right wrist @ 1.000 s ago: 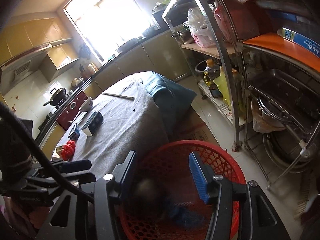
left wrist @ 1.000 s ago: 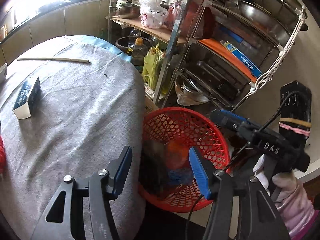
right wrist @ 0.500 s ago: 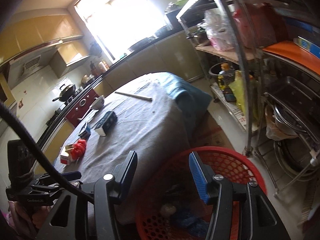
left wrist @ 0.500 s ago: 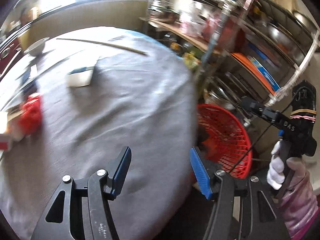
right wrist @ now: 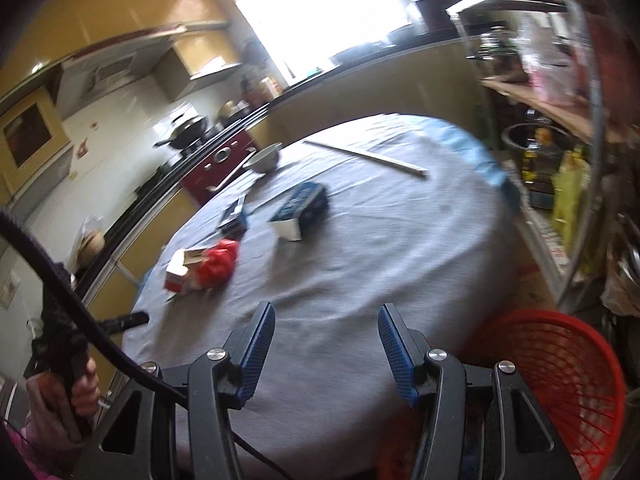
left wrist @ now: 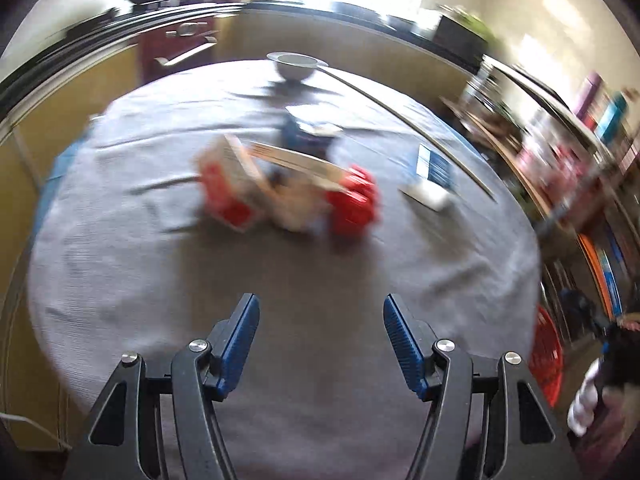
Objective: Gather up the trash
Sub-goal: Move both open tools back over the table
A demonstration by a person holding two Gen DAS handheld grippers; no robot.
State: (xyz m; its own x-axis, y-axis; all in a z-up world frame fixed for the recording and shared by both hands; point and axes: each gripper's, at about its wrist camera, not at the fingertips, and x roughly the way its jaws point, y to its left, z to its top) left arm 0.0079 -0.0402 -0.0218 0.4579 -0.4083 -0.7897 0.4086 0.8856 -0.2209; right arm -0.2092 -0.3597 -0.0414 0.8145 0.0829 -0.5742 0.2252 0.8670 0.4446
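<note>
Both views have swung off the red basket point(right wrist: 560, 376) and onto the round grey-clothed bench point(left wrist: 312, 272); a second ago each pair of tongs hung over the basket, which already holds some dark and blue scraps, so I judge one drop is done and the next pickup begins. Left tongs point(left wrist: 318, 336): empty, jaws opening, about half spread, over bare cloth at the near edge. Right tongs point(right wrist: 326, 344): empty, partly open, steady, over the near edge with the basket just right and below. Remaining trash, mid-bench: red-and-white carton point(left wrist: 228, 196) touching crumpled pale wrapper point(left wrist: 292, 208) and red crumpled piece point(left wrist: 352, 200); blue-and-white box point(left wrist: 432, 176) near them to the right; a small dark packet point(left wrist: 308, 132) behind. Not trash, probably: white bowl point(left wrist: 296, 66) at the far edge, long pale stick point(right wrist: 364, 154) beyond the box. Nothing blocks the approach. Heavy motion blur; labels unreadable.
</note>
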